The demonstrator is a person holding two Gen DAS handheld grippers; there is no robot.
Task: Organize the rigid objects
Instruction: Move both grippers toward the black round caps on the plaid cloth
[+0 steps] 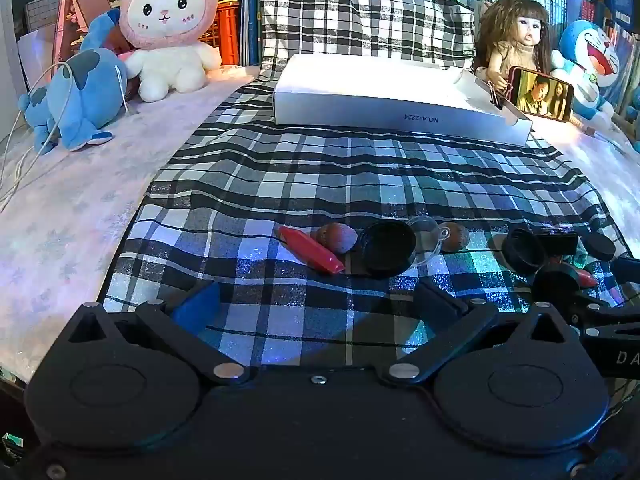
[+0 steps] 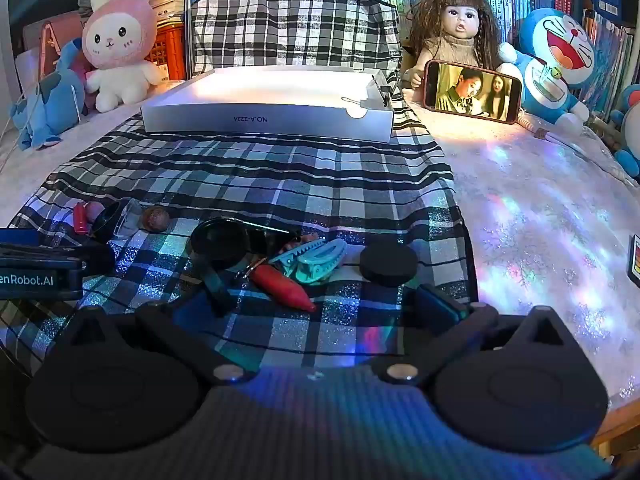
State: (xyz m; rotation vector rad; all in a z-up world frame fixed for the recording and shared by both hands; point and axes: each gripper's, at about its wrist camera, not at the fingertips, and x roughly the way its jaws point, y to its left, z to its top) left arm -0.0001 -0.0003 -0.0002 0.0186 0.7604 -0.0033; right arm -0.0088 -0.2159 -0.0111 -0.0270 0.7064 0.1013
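Observation:
Small items lie in a row on the plaid cloth (image 1: pixel 320 168). In the left wrist view a red crayon (image 1: pixel 311 249), a brown nut (image 1: pixel 337 237), a black lid (image 1: pixel 387 247) with a clear cap (image 1: pixel 427 235) and a second nut (image 1: pixel 454 236) lie just ahead of my left gripper (image 1: pixel 316 300), which is open and empty. In the right wrist view a red crayon (image 2: pixel 282 286), a teal hair clip (image 2: pixel 316 258), a black round lid (image 2: pixel 219 242) and a black puck (image 2: pixel 388 262) lie ahead of my right gripper (image 2: pixel 316 304), also open and empty. A white shallow box (image 2: pixel 268 118) stands further back.
Plush toys sit at the back left, a pink rabbit (image 1: pixel 168 28) and a blue one (image 1: pixel 76 96). A doll (image 2: pixel 456 36) holds a lit phone (image 2: pixel 472 92) at the back right, beside a blue cat plush (image 2: pixel 556 64). Bookshelves line the back. White cable (image 1: pixel 24 152) trails left.

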